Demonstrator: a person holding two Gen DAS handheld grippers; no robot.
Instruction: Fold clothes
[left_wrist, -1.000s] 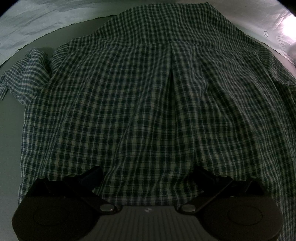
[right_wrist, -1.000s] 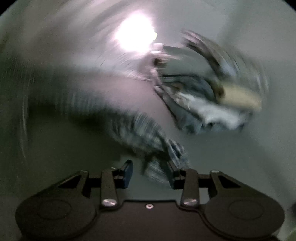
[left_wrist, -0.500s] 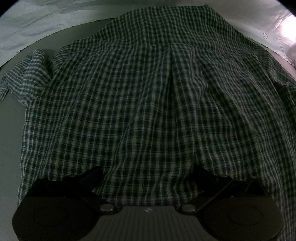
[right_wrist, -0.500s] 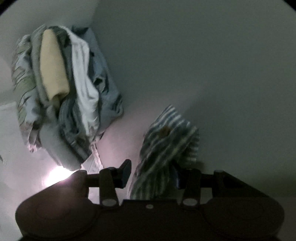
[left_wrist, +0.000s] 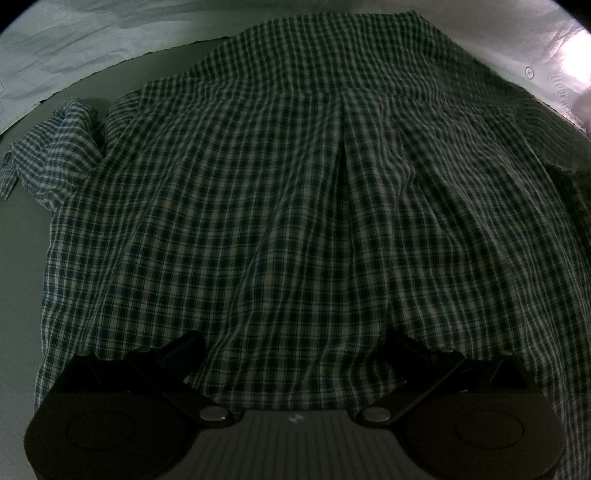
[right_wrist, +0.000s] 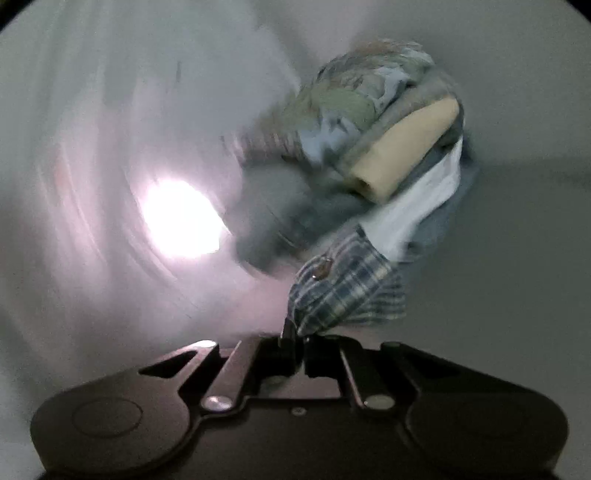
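Right now the right gripper (right_wrist: 295, 338) has its jaws closing on a plaid cuff (right_wrist: 343, 288), cloth pinched between the pads, a small brown button showing on it just above the tips. Behind the cuff, further from the gripper, sits a pile of clothes (right_wrist: 388, 147): cream roll, white piece, blue and grey layers, on the pale table (right_wrist: 517, 258). This view is motion-blurred with a bright glare spot left of the pile, so finer detail is lost.

Left gripper (left_wrist: 291, 343) hangs over the lower back of the plaid shirt (left_wrist: 295, 203), jaws wide, nothing between them; I can't tell whether the tips touch the cloth. The shirt lies back-up and spread on the table, centre pleat running away from the gripper, 1 sleeve (left_wrist: 51, 155) bunched at the shirt's left shoulder; the right edge is in shadow.

Step in hand, my read: gathering the right sleeve by its cuff to fold it in. Next move likely calls for carrying the cuff across the shirt's back and laying it flat, while the left gripper steadies the body. Risk: dragging the whole shirt instead of the sleeve only.
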